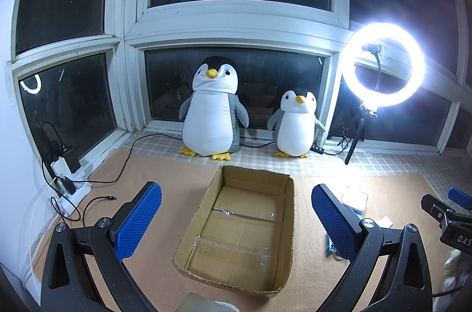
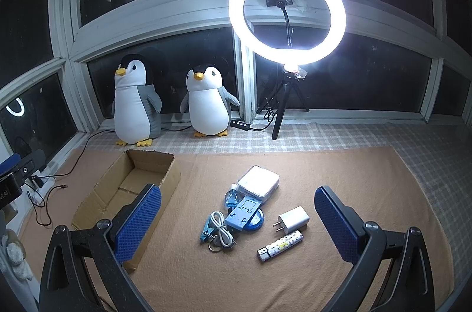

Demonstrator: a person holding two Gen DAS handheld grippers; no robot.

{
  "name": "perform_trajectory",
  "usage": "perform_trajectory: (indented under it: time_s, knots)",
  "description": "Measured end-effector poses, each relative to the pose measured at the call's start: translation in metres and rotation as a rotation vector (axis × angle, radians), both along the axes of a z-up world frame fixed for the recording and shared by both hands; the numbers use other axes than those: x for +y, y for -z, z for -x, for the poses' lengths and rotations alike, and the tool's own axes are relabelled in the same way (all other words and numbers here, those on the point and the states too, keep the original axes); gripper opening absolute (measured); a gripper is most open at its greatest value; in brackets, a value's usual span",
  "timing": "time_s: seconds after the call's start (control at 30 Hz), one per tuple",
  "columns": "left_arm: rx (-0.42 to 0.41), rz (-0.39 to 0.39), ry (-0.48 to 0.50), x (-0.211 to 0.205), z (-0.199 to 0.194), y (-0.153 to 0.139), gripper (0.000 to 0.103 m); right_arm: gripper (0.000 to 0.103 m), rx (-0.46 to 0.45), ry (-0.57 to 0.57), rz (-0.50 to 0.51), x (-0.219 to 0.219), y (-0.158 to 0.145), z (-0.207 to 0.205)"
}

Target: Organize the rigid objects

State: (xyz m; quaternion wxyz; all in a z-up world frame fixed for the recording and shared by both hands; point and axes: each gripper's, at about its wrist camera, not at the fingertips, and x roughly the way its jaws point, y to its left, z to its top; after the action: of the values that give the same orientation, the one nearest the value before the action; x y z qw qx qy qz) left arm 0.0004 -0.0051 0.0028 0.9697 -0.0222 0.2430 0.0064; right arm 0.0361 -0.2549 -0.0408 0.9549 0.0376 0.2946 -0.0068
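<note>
Night-time window bay, dark panes, two plush penguins point(image 1: 211, 108) on the sill and a ring light point(image 2: 287, 14) blasting from the right. Everything sits on a tan mat point(image 2: 324, 179) over a checked cloth, so that's the surface.

The open cardboard box point(image 1: 283, 238) is empty and lies dead ahead of the left tool point(image 1: 236, 219), long axis running away from it toward the penguins. The clutter is all to the box's right, straight in front of the right tool point(image 2: 237, 220): a white square case point(image 2: 259, 182), blue phone stand point(image 2: 243, 213), coiled white cable point(image 2: 221, 229), white charger plug point(image 2: 293, 219) and a patterned lighter point(image 2: 280, 245) lying diagonally, near end lower left.

Both tools are spread wide apart, holding nothing. My guess is the right one goes first since the pile is right under it, then carries leftward to the box.
</note>
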Motion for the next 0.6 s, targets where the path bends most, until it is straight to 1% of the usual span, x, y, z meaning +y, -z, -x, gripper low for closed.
perform_trajectory:
  time_s: [0.2,0.6]
  knots:
    - [0.001,-0.001,0.0,-0.0001,0.0008,0.0014,0.103,0.103,0.008,-0.001,0.002,0.0006,0.0063,-0.0012]
    - [0.006,-0.002,0.001,0.0004,0.0013,0.0054,0.103,0.103,0.014,-0.002,0.003,0.0002,0.0093,-0.0017]
